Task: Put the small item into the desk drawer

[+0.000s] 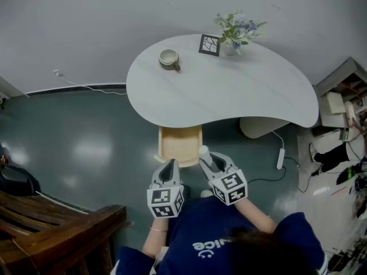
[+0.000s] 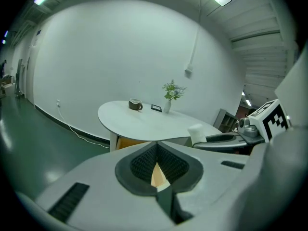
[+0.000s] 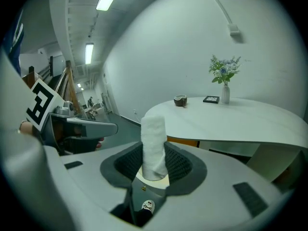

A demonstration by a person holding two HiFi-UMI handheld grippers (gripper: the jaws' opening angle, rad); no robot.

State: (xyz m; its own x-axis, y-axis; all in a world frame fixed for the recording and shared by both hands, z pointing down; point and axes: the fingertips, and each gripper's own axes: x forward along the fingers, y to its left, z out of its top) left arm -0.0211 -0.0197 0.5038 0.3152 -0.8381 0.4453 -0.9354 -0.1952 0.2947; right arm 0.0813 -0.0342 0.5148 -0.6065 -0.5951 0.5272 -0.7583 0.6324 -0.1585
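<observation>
A small white rolled cloth [image 3: 153,143] stands upright between the pads of my right gripper [image 3: 154,153], which is shut on it. In the head view the roll [image 1: 203,152] sits just off the front right corner of the open wooden drawer [image 1: 179,145] under the white table [image 1: 229,90]. My left gripper [image 1: 170,173] hovers at the drawer's front edge, shut with its tips together and nothing held [image 2: 157,146]. The drawer shows as an orange strip [image 2: 129,142] below the tabletop, and again in the right gripper view [image 3: 182,141].
On the table stand a mug [image 1: 169,58], a small framed picture [image 1: 209,44] and a vase of flowers [image 1: 236,30]. A wooden bench [image 1: 51,228] is at lower left. A power strip and cable [image 1: 281,156] lie on the floor at right, near shelving [image 1: 344,107].
</observation>
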